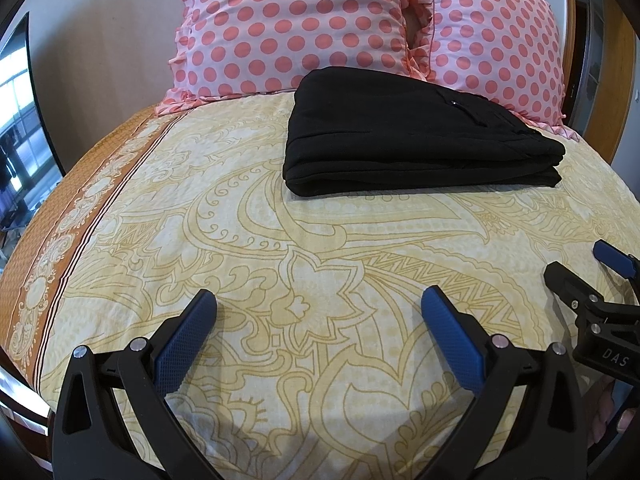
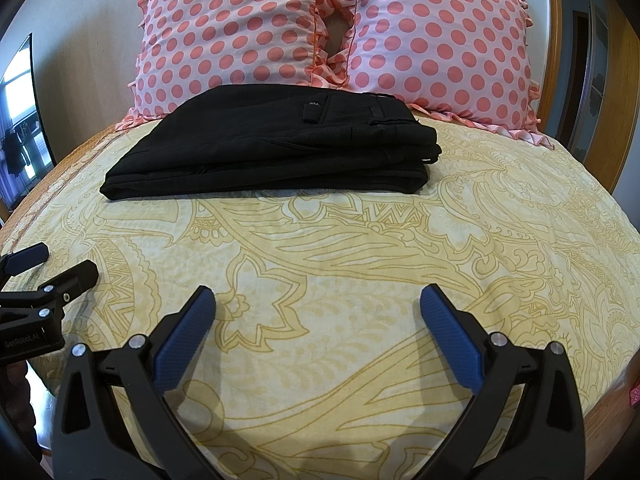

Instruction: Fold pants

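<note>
Black pants (image 1: 420, 140) lie folded in a flat stack on the bed, just in front of the pillows; they also show in the right wrist view (image 2: 276, 148). My left gripper (image 1: 318, 304) is open and empty, hovering over the bedsheet well short of the pants. My right gripper (image 2: 318, 300) is open and empty too, at a similar distance from the pants. The right gripper also shows at the right edge of the left wrist view (image 1: 580, 268), and the left gripper at the left edge of the right wrist view (image 2: 52, 264).
The bed has a yellow paisley sheet (image 1: 280, 240) with an orange border on the left. Two pink polka-dot pillows (image 1: 288, 20) (image 2: 440, 32) lean against the wooden headboard. A window or screen (image 1: 16, 120) is at far left.
</note>
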The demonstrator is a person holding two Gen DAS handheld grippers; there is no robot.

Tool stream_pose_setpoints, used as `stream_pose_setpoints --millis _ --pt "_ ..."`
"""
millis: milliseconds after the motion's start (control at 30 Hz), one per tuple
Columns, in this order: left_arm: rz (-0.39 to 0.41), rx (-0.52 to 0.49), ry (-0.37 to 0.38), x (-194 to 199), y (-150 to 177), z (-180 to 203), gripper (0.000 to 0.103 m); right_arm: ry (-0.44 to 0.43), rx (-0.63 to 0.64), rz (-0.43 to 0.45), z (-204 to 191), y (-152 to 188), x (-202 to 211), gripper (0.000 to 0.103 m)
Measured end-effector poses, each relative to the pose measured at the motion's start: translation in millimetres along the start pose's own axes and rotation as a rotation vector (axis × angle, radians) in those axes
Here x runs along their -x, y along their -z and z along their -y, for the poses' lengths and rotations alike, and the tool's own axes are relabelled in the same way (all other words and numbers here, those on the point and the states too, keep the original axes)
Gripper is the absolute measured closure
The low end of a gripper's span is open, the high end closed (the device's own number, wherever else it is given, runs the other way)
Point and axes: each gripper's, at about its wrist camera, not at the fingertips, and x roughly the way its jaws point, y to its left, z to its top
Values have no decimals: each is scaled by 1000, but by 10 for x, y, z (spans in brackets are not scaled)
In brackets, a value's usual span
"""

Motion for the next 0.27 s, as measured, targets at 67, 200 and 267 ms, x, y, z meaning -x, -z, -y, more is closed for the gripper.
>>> stream_pose_setpoints --millis 67,200,267 --pt "1 -1 0 -5 1 2 1 0 0 0 0 -2 -1 2" --pt "6 -1 0 -4 4 -6 1 1 0 0 -5 1 1 2" --pt "10 -2 0 -4 11 -6 1 1 -1 0 -5 2 1 2"
